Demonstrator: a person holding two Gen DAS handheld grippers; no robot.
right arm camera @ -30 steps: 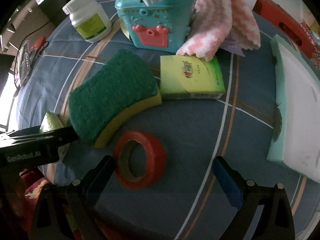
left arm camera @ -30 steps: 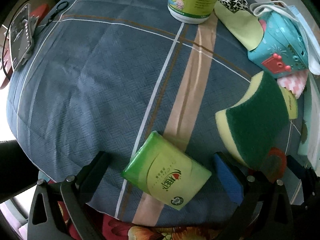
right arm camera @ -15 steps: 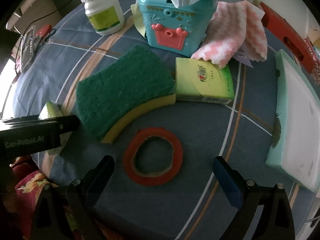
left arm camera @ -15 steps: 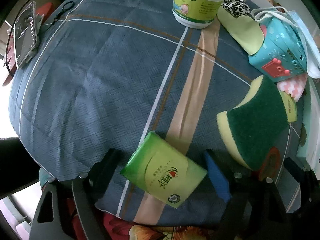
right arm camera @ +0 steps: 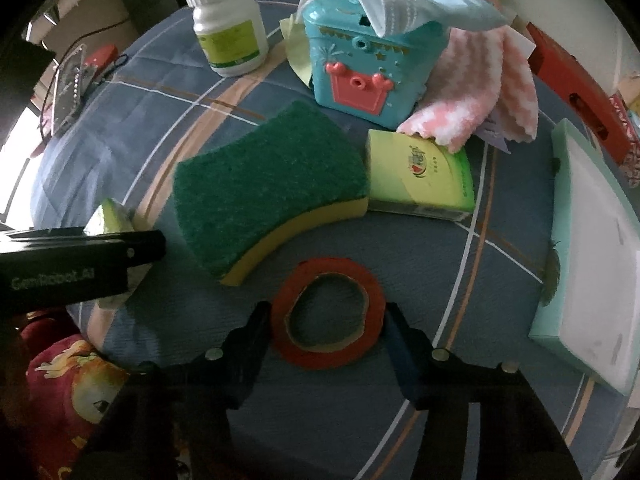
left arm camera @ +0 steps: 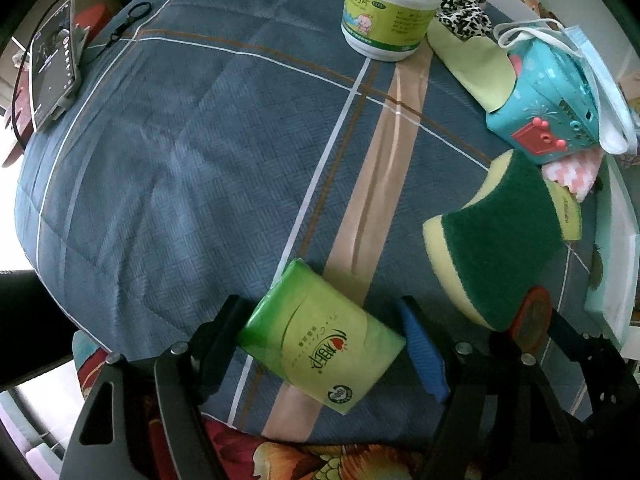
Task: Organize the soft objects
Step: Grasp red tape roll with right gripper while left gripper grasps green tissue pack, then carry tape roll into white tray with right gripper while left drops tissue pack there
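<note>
Your left gripper (left arm camera: 322, 340) is closing around the green tissue pack (left arm camera: 320, 340), both pads against it. Your right gripper (right arm camera: 326, 326) is closing on the red tape roll (right arm camera: 328, 312), pads touching. The green sponge (right arm camera: 264, 188) lies at eleven o'clock from the roll.
</note>
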